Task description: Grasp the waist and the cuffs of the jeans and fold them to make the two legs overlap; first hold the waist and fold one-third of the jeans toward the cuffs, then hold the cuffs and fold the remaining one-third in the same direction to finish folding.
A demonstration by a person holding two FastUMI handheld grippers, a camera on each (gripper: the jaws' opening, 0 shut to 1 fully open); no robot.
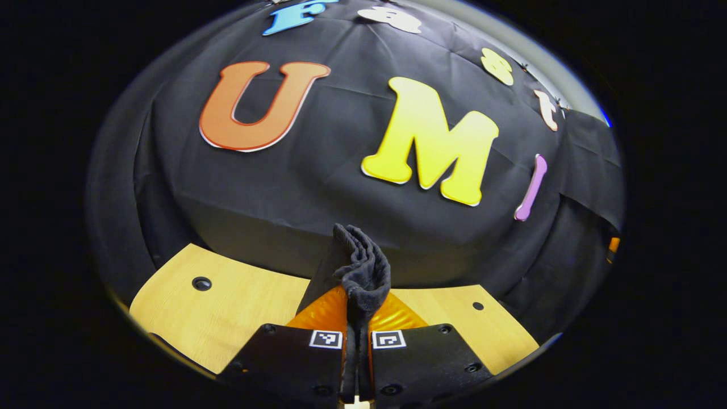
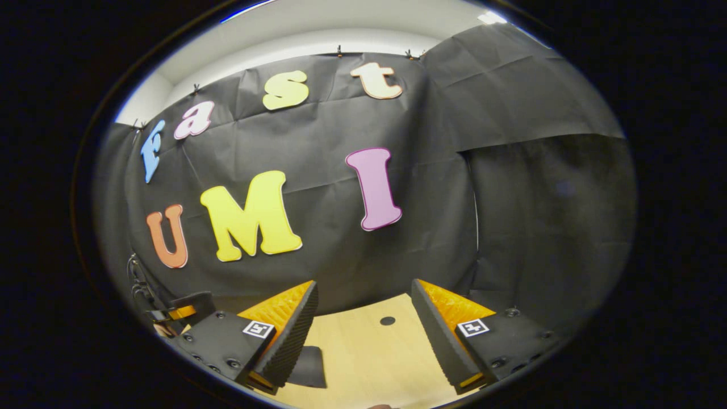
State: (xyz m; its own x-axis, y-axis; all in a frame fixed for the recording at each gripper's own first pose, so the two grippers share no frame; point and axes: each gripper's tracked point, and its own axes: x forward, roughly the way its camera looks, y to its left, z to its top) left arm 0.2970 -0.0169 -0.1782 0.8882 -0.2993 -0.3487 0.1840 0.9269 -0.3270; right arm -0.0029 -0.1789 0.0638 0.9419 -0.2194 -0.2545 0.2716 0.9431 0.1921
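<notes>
In the left gripper view, my left gripper (image 1: 358,309) is shut on a bunched edge of the dark jeans (image 1: 363,267). The cloth stands up in a crumpled ridge between the fingers, above the wooden table (image 1: 227,301). I cannot tell which part of the jeans this is. In the right gripper view, my right gripper (image 2: 364,288) is wide open with nothing between its fingers, over the table (image 2: 369,352). A dark patch of cloth (image 2: 309,366) lies on the table just behind its left finger. The rest of the jeans is hidden.
The booth's black cloth wall (image 1: 341,170) stands close behind the table. Round holes mark the tabletop (image 1: 201,283) (image 2: 387,321). At the far left of the right gripper view, a black and orange device (image 2: 176,311) sits low by the wall.
</notes>
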